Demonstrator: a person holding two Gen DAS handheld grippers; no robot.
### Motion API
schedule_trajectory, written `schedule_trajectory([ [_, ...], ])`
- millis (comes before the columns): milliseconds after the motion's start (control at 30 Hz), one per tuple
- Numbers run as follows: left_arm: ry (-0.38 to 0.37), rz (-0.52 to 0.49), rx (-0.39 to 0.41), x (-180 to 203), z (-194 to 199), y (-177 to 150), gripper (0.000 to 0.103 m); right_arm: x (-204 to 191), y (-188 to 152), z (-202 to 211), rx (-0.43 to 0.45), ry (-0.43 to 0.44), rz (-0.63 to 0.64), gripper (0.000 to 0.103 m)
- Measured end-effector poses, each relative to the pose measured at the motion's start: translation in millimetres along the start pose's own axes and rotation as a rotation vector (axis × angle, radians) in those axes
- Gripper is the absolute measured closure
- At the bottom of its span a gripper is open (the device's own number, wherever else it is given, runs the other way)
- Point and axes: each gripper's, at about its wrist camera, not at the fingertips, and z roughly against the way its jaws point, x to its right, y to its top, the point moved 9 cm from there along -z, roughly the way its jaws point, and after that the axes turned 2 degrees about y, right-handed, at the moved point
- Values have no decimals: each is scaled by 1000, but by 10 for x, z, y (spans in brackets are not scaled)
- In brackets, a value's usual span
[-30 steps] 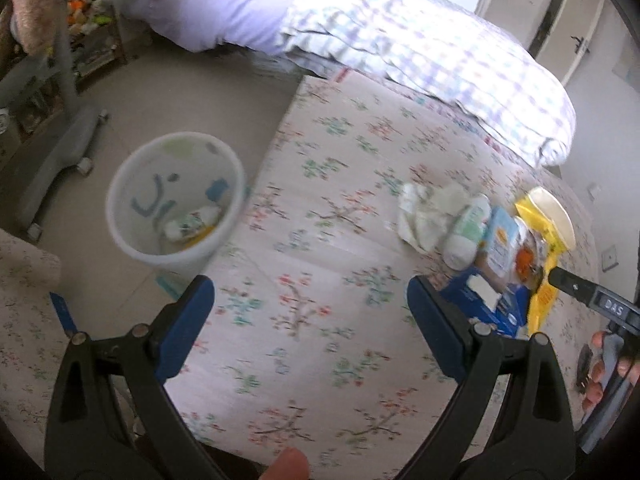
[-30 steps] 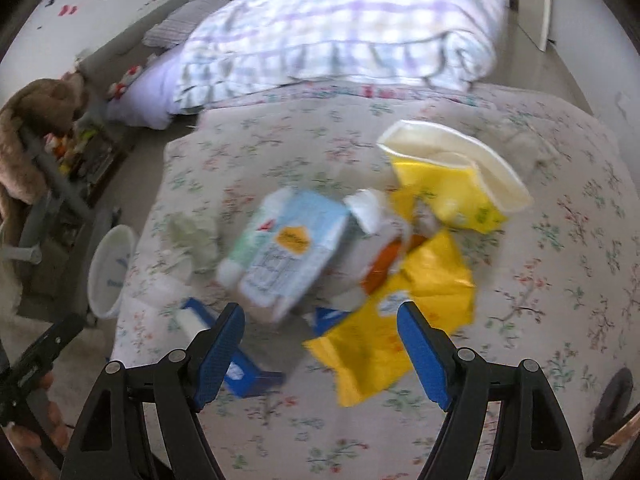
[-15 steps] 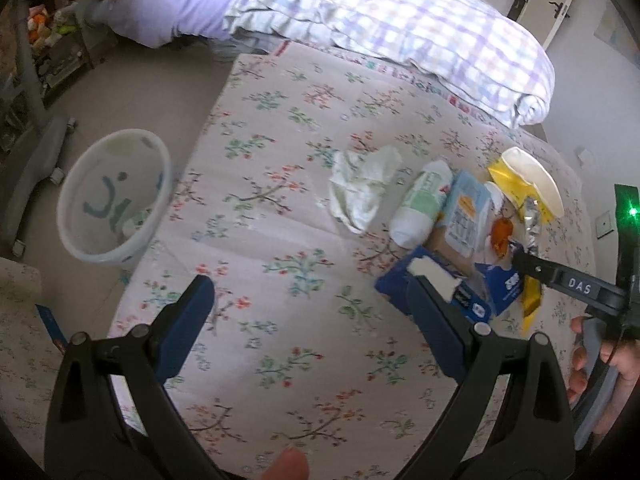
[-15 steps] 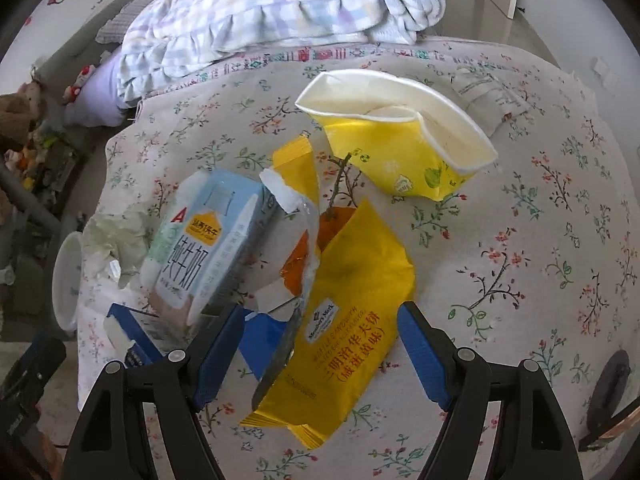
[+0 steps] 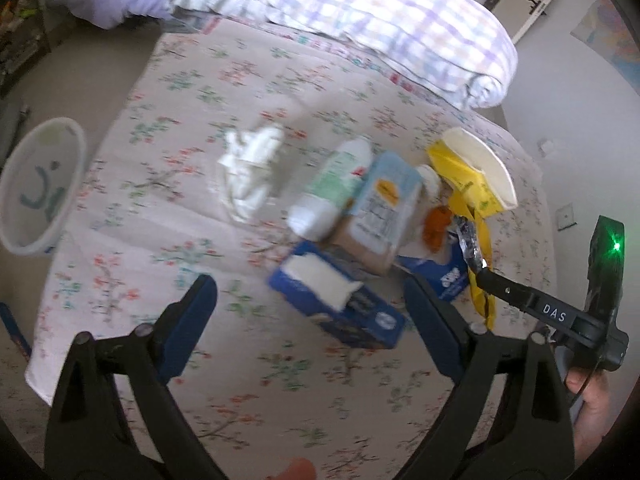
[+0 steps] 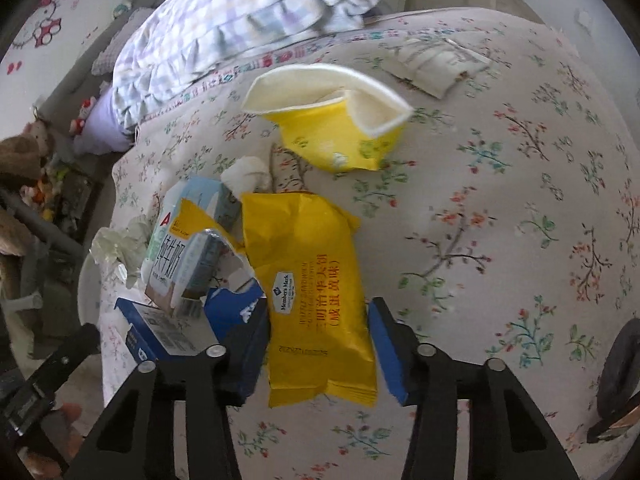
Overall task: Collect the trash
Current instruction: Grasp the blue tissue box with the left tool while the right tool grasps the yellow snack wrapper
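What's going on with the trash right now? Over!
Right gripper closing around yellow wrapper, not yet clamped. Left gripper open, closing, over blue box. Milk carton crowds wrapper's edge.

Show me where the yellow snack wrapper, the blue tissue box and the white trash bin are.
yellow snack wrapper (image 6: 308, 288): right wrist view, on the printed front near its logo.
blue tissue box (image 5: 340, 304): left wrist view, on its top by the white tissue opening.
white trash bin (image 5: 76, 148): left wrist view, on its rim.

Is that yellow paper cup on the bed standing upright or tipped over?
Tipped over. The yellow paper cup lies on its side on the floral bedspread, its crushed rim facing sideways and the pale inside showing.
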Motion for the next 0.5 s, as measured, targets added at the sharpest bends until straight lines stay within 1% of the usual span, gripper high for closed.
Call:
schedule_trajectory([
  [100,-10,-6,-22,85,-84,-31,19,89,-4,78,10,26,-15,63],
  [200,1,-12,-39,126,-178,-58,27,137,5,147,23,51,-25,65],
  [233,11,-18,-43,135,-208,-67,29,147,2,172,29,56,-26,66],
  [333,35,-33,-51,141,-262,-101,42,177,9,247,43,72,-27,66],
  [400,26,-24,-47,136,-265,-110,44,184,13,291,50,79,-25,66],
  [467,23,-25,-43,116,-251,-112,55,185,14,318,52,87,-21,66],
  [500,22,-29,-38,107,-235,-113,57,179,14,325,53,90,-18,66],
])
